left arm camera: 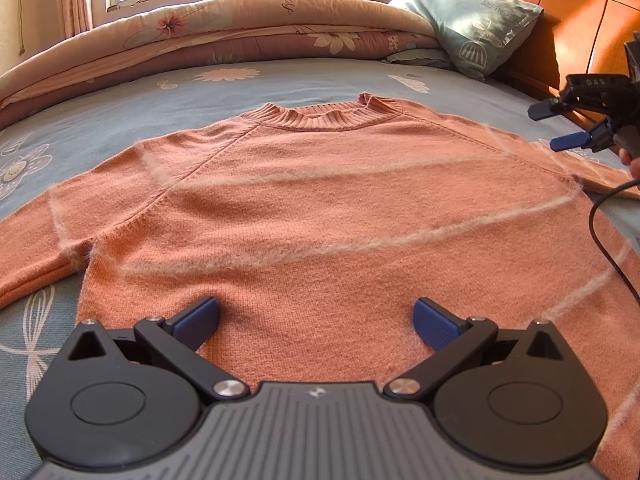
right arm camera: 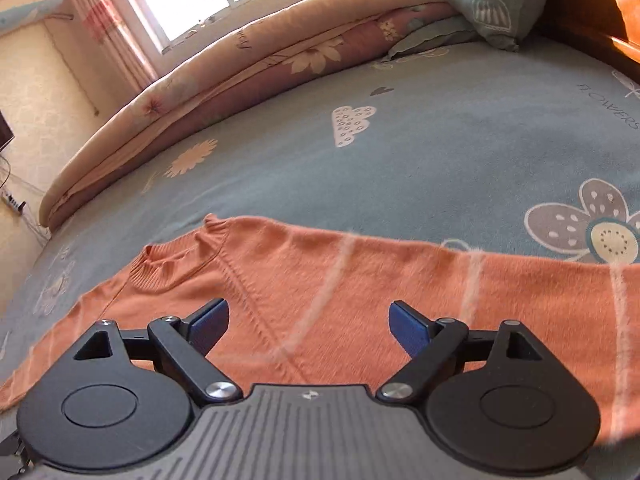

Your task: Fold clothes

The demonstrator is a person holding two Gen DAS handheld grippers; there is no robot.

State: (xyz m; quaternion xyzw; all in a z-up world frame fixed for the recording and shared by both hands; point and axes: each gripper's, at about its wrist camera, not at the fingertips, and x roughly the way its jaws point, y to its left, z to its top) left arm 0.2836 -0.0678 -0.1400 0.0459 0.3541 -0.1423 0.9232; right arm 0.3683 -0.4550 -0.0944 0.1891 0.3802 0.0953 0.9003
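An orange knit sweater [left arm camera: 320, 208] with pale fuzzy stripes lies flat on the bed, collar [left arm camera: 320, 118] away from me and both sleeves spread out. My left gripper [left arm camera: 316, 316] hovers over its lower hem, open, with nothing between the blue pads. My right gripper [left arm camera: 554, 126] shows at the right edge of the left wrist view, above the sweater's right shoulder, open. In the right wrist view the same gripper [right arm camera: 308, 320] hangs over the shoulder seam and sleeve [right arm camera: 480, 280], jaws wide and empty.
The bed has a grey-blue flowered sheet [right arm camera: 440, 140]. A rolled floral quilt [left arm camera: 240, 32] runs along the far side under the window. A grey-green pillow [left arm camera: 476, 28] leans on the orange wooden headboard [left arm camera: 580, 32]. A black cable [left arm camera: 600, 240] trails over the sweater's right side.
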